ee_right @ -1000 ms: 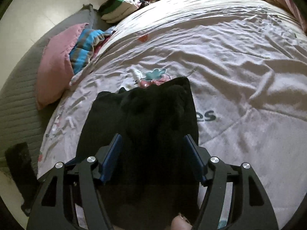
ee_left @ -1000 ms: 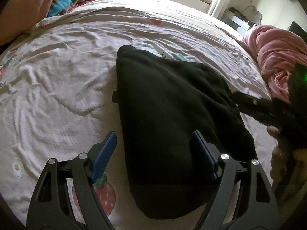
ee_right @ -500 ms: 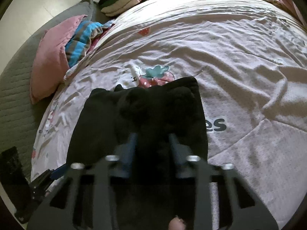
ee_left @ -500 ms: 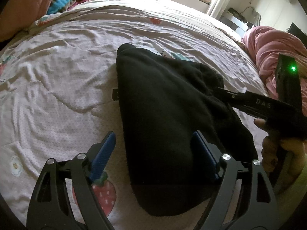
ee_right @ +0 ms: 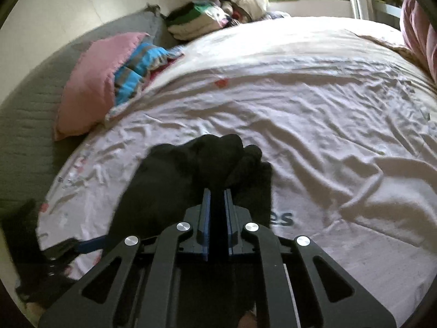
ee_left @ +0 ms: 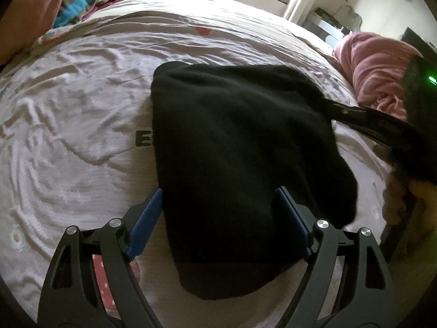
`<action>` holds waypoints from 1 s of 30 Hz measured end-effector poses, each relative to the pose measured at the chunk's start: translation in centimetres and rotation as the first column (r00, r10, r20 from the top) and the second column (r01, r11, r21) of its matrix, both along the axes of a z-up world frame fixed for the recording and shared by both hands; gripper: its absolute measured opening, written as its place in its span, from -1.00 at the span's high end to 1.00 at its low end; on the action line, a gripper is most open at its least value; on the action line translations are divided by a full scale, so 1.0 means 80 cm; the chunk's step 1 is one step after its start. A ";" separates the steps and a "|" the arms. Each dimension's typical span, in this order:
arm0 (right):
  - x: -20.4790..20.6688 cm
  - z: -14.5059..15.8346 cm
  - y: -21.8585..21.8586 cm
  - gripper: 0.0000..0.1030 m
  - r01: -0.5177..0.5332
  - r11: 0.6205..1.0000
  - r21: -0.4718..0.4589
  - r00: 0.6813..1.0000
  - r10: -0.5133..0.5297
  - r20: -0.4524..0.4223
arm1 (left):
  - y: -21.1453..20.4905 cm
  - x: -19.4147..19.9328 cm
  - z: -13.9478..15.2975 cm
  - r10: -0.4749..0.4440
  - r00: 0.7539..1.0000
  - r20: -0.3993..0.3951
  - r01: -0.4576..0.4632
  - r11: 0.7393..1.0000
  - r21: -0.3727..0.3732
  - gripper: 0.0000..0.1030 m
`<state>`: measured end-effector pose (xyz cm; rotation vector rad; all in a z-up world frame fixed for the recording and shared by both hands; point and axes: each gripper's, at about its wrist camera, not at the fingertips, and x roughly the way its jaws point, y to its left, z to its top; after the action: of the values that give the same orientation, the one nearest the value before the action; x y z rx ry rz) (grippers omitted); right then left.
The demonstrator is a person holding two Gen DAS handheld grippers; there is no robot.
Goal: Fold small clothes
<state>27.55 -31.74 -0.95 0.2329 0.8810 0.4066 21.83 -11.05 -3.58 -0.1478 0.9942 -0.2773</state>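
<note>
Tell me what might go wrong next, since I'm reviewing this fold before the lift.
1. The right gripper is shut on a bunched edge of the black garment, so lifting may drag the layers unevenly.
2. The left gripper is open, its fingers straddling the cloth without pinning it, so the garment could slide across the wrinkled bedsheet.

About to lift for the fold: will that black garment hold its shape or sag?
Likely floppy: the black garment bunches where the right claw pinches it. It looks thick and fleecy, so probably grippy. The open left claw straddles its near part, ready to support it.
</note>
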 end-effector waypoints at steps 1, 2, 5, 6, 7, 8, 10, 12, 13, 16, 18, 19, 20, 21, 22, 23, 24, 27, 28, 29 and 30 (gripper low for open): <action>0.005 -0.010 -0.004 0.85 0.004 1.000 -0.001 1.000 -0.004 -0.020 | -0.003 -0.001 0.000 -0.007 1.000 0.002 0.007 1.000 0.007 -0.46; 0.008 -0.021 -0.007 0.85 0.014 1.000 -0.008 0.999 -0.014 -0.039 | -0.007 -0.003 -0.001 -0.015 1.000 0.005 0.015 1.000 0.021 -0.46; 0.009 -0.050 -0.013 0.85 0.041 0.999 -0.013 0.996 -0.042 -0.079 | -0.009 -0.005 -0.004 -0.027 1.000 0.002 0.026 0.999 0.031 -0.46; 0.007 -0.053 -0.014 0.85 0.046 0.999 -0.011 0.996 -0.047 -0.081 | -0.008 -0.006 -0.005 -0.028 1.000 0.001 0.028 0.999 0.030 -0.47; 0.005 -0.056 -0.014 0.85 0.051 0.999 -0.014 0.996 -0.052 -0.077 | -0.008 -0.006 -0.006 -0.029 1.000 0.001 0.029 0.999 0.030 -0.47; 0.003 -0.057 -0.012 0.84 0.055 0.998 -0.018 0.996 -0.056 -0.069 | -0.008 -0.007 -0.006 -0.029 1.000 -0.001 0.029 0.999 0.031 -0.47; -0.001 -0.056 -0.009 0.84 0.061 0.998 -0.036 0.996 -0.063 -0.056 | -0.007 -0.007 -0.007 -0.028 1.000 -0.001 0.028 0.999 0.030 -0.47; -0.005 -0.051 -0.005 0.83 0.067 0.996 -0.063 0.997 -0.069 -0.040 | -0.006 -0.008 -0.007 -0.027 1.000 -0.002 0.027 0.999 0.027 -0.47; -0.007 -0.049 -0.004 0.83 0.070 0.995 -0.070 0.997 -0.072 -0.035 | -0.006 -0.008 -0.008 -0.025 1.000 -0.003 0.025 0.999 0.027 -0.47; -0.017 -0.040 -0.003 0.83 0.077 0.993 -0.084 0.997 -0.078 -0.016 | -0.005 -0.010 -0.008 -0.022 1.000 -0.003 0.022 0.999 0.026 -0.47; -0.025 -0.035 -0.003 0.83 0.076 0.993 -0.094 0.997 -0.077 -0.002 | -0.004 -0.010 -0.009 -0.020 1.000 -0.004 0.020 1.000 0.023 -0.47; -0.030 -0.032 -0.004 0.83 0.079 0.991 -0.104 0.997 -0.078 0.008 | -0.003 -0.011 -0.009 -0.019 1.000 -0.005 0.019 1.000 0.020 -0.47; -0.035 -0.029 -0.005 0.83 0.079 0.991 -0.108 0.997 -0.078 0.017 | -0.003 -0.010 -0.009 -0.019 1.000 -0.005 0.019 1.000 0.018 -0.47; -0.041 -0.026 -0.006 0.83 0.080 0.990 -0.114 0.997 -0.077 0.027 | -0.002 -0.011 -0.009 -0.019 1.000 -0.005 0.020 1.000 0.019 -0.47; -0.045 -0.023 -0.007 0.81 0.080 0.990 -0.117 0.996 -0.077 0.033 | -0.002 -0.011 -0.008 -0.020 1.000 -0.004 0.020 1.000 0.019 -0.47; -0.050 -0.021 -0.007 0.81 0.080 0.990 -0.118 0.996 -0.075 0.041 | -0.003 -0.012 -0.007 -0.022 1.000 -0.003 0.022 1.000 0.019 -0.47; -0.055 -0.018 -0.008 0.81 0.080 0.990 -0.117 0.996 -0.075 0.048 | -0.002 -0.012 -0.007 -0.021 1.000 -0.003 0.021 1.000 0.020 -0.47; -0.074 -0.009 -0.011 0.63 0.077 0.991 -0.111 0.995 -0.069 0.072 | -0.002 -0.015 -0.006 -0.021 1.000 -0.001 0.021 1.000 0.016 -0.47; -0.081 -0.006 -0.011 0.55 0.078 0.991 -0.112 0.994 -0.070 0.081 | -0.002 -0.017 -0.005 -0.022 1.000 0.001 0.022 1.000 0.018 -0.47; -0.089 -0.002 -0.012 0.48 0.079 0.991 -0.112 0.993 -0.068 0.092 | -0.002 -0.018 -0.004 -0.023 1.000 0.003 0.023 1.000 0.018 -0.47; -0.095 0.000 -0.012 0.48 0.078 0.991 -0.112 0.993 -0.067 0.100 | -0.001 -0.020 -0.003 -0.023 1.000 0.005 0.023 1.000 0.018 -0.47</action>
<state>19.97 -32.72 -0.93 0.1372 0.7965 0.2956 20.21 -11.14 -3.79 -0.1190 0.9932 -0.2894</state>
